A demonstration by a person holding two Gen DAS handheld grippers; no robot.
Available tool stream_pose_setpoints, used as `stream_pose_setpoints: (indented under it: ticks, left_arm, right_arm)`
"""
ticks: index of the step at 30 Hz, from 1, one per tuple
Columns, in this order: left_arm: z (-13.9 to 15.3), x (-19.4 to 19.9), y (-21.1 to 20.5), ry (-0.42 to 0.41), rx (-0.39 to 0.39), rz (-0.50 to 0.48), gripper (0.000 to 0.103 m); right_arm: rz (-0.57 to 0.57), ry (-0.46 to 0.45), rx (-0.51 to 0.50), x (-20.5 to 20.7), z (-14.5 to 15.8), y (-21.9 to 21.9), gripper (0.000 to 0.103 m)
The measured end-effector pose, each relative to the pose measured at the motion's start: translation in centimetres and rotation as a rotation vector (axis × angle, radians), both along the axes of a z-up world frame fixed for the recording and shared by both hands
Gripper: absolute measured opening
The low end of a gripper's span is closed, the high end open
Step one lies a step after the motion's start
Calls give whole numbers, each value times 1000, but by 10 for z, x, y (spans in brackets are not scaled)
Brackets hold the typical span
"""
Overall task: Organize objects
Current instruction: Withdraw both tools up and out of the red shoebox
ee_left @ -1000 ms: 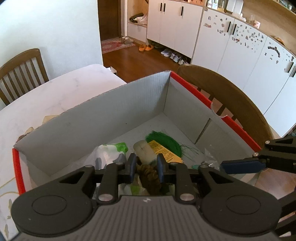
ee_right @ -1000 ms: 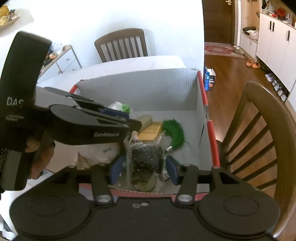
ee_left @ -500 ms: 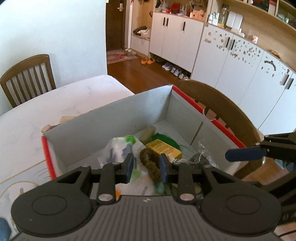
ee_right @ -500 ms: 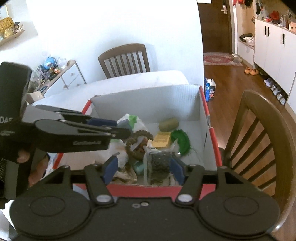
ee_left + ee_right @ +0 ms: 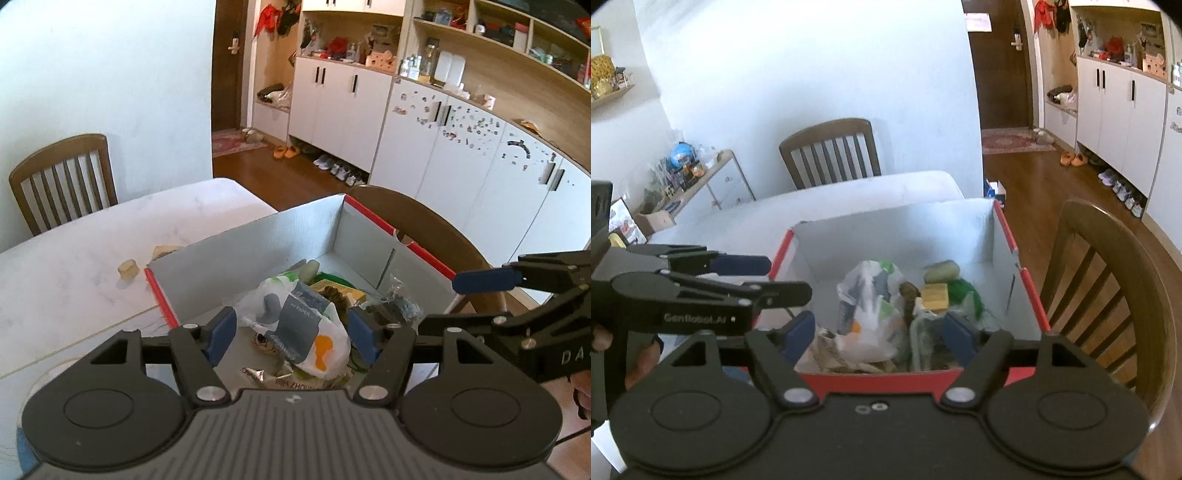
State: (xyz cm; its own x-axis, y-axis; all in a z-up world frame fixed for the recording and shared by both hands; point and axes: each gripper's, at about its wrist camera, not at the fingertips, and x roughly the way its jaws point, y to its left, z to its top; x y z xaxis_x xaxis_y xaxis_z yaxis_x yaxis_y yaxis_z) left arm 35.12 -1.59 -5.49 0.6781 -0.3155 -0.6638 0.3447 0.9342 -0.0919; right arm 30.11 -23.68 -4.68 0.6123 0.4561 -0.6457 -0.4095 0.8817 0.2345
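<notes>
Both units over the near side of a red-edged cardboard box [image 5: 373, 218] that sits on a white marble-look desk [image 5: 110, 236]. Left hand-held gripper [image 5: 291, 334]: blue pads spread wide, nothing between them; it hangs above the near end of the box. Right hand-held gripper [image 5: 877, 338]: likewise spread wide and empty, above the near red wall of the box [image 5: 879, 380]. Box contents, a loose heap on the box floor: a crumpled white plastic bag [image 5: 295, 325] with grey, green and orange print at centre-left; a brown knotted cord bundle [image 5: 909, 295] touching its right side; a yellow packet [image 5: 935, 297] just beyond that; a green fibrous tuft [image 5: 964, 293] at the packet's right; a pale oblong piece [image 5: 942, 270] towards the far wall; a clear packet of dark bits [image 5: 400, 304] near the right wall. Crinkled wrappers lie at the near end, detail unclear. Outside the box, on the desk to its left: a small tan block [image 5: 128, 268], a second tan piece [image 5: 162, 252] close by, partly hidden behind the box wall. Wooden chair [image 5: 1108, 295] just beside the box's right side; another chair [image 5: 831, 151] at the far end of the desk.
</notes>
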Motion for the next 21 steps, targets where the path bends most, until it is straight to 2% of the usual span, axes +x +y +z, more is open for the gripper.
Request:
stream_pose_setpoints:
  ticks: [2,7,11,13,21]
  left_arm:
    - [3,-5,7,-5,-10,-7,69]
    - [11,-22,24,-31,-23,-19,86]
    - [14,-35,37,-45,-27,-29,89]
    - [16,-42,42,-52,-32,-33,101]
    - [18,-66,61,-85,-61,-39,103]
  right_arm:
    - [-10,-16,10,-5,3,3,82]
    - [-38,-43,32,-19,10,12,89]
    - [-60,-60,40,-31,13,21,92]
    - [-66,-69,50,-36,14,25,95]
    - [-89,-115,98,-66,20,37,102]
